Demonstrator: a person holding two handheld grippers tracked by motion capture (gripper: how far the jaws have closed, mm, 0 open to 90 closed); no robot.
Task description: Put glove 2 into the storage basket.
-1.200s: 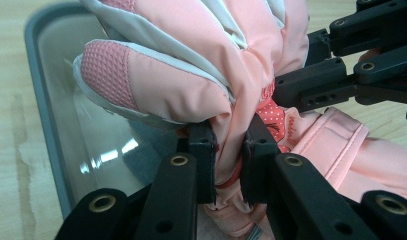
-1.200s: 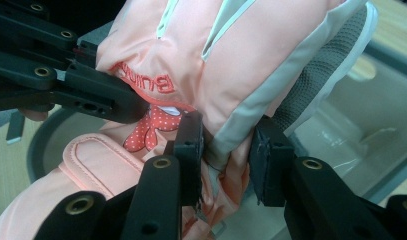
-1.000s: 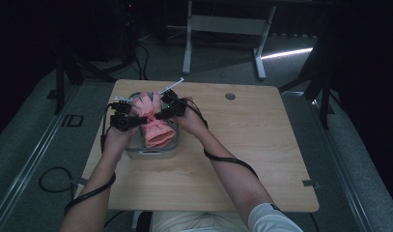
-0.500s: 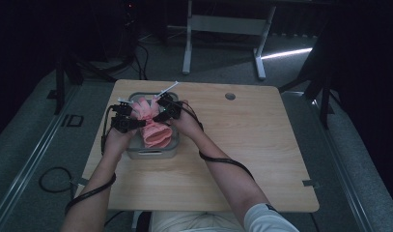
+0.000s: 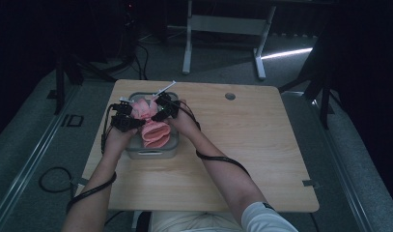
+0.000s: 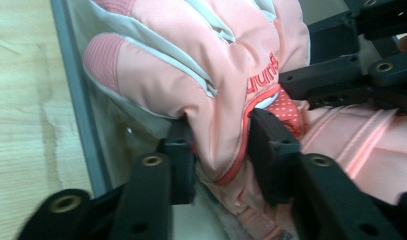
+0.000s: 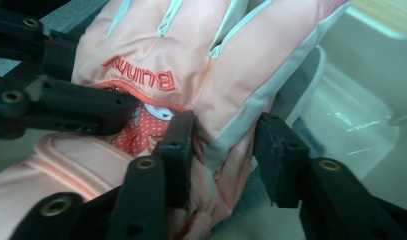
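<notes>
Wooden table [image 5: 261, 145] — one grey bin [image 5: 150, 152], one pink glove [image 6: 211, 75] between two clamped grippers — left gripper [image 6: 218, 145], right gripper [image 7: 223, 145].

A pink padded glove [image 5: 153, 126], "Bunny" embroidered in red, lies in a grey-rimmed clear bin [image 5: 150, 152].

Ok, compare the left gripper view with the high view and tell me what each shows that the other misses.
Left gripper view alone: red stitched lettering on the glove and a red dotted patch. High view alone: the person's forearms and the floor past the table. Both: the pink glove pinched in the left claw over the grey bin, with the right claw on it too.
</notes>
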